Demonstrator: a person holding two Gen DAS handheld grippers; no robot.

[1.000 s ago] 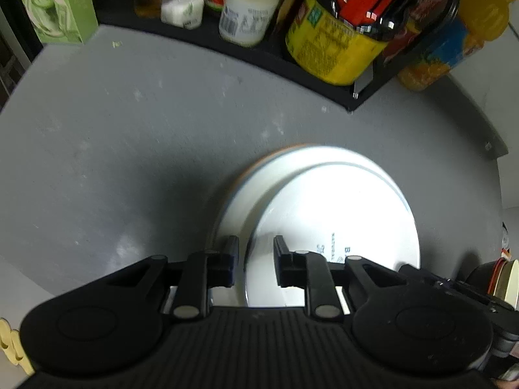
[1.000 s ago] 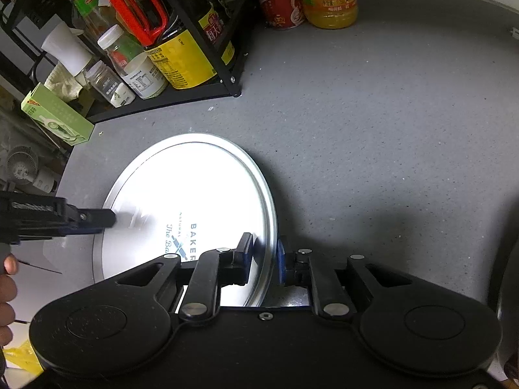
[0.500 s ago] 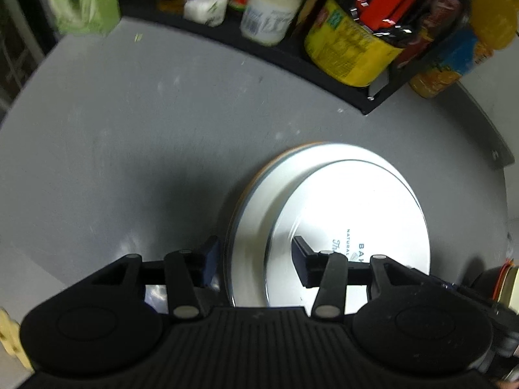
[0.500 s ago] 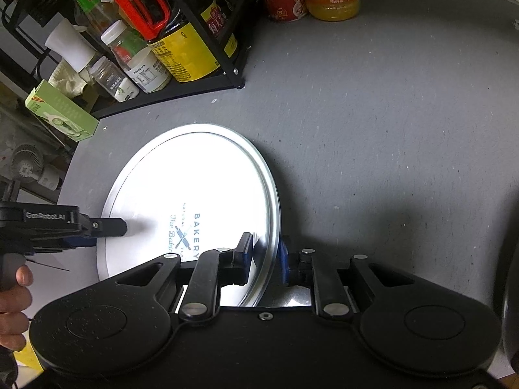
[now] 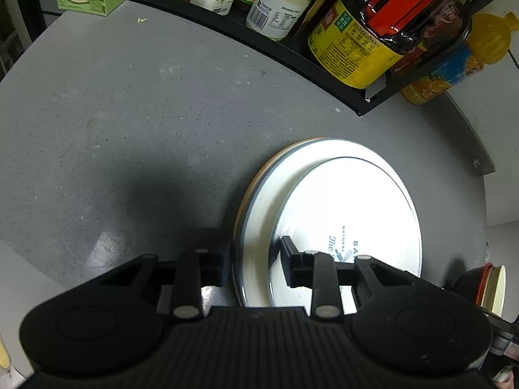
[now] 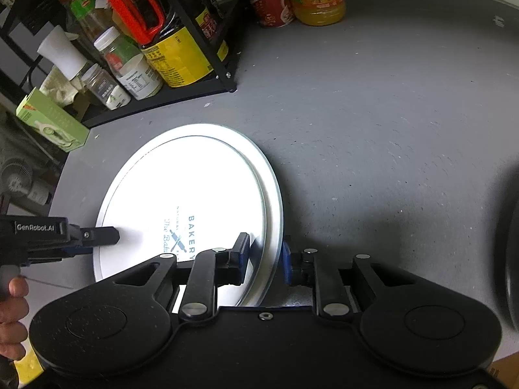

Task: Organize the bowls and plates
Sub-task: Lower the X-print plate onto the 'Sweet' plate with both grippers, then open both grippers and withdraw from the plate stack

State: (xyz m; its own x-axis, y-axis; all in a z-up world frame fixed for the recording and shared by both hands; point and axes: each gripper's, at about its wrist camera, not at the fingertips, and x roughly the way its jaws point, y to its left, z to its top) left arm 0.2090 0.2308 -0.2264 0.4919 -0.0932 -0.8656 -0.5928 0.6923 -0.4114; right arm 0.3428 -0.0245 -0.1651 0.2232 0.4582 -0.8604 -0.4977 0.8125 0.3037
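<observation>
Worktop: grey, speckled, matte stone.
Plate: round, glossy white (printed "BAKERY"), flat on the worktop atop a wider tan-edged one.
Right tool: parted, straddling the rim.
Left tool: spread wide over the opposite rim.

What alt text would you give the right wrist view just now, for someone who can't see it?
The right gripper straddles the near rim of a white plate printed "BAKERY", its fingers apart on either side of the rim, on a grey counter. The left gripper reaches over the plate's opposite edge; a black rack of bottles stands behind.
</observation>
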